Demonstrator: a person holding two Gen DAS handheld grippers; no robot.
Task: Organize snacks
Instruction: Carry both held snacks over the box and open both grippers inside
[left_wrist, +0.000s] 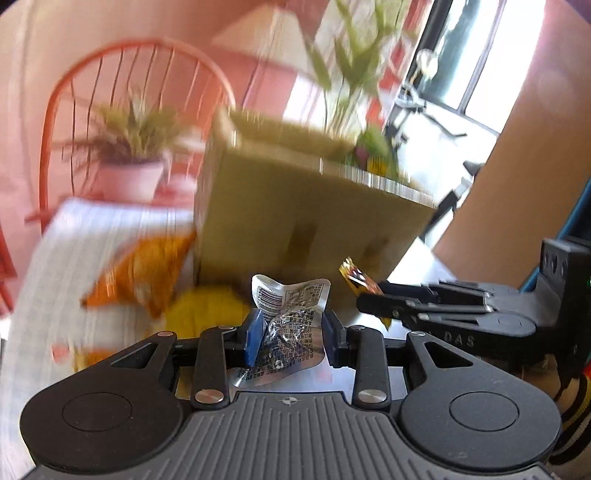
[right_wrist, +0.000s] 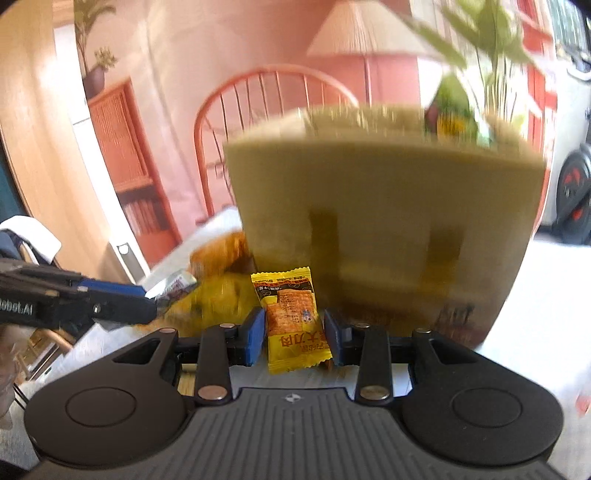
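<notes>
Snacks pinched, box ahead

Left tool (left_wrist: 291, 332) is gripping a silver packet (left_wrist: 288, 317) at lower centre; right tool (right_wrist: 294, 334) is gripping a yellow packet (right_wrist: 291, 317). Both look light, crinkly, slippery; mid-body holds seem safest. Box (right_wrist: 384, 214) is filling mid-frame.

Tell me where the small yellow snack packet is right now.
The yellow snack packet is gripped in the right tongs, centre of the right wrist view, in front of the cardboard box.

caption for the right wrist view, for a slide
Right gripper holds a yellow snack packet before a cardboard box; left gripper alongside grips a silver packet.
</notes>
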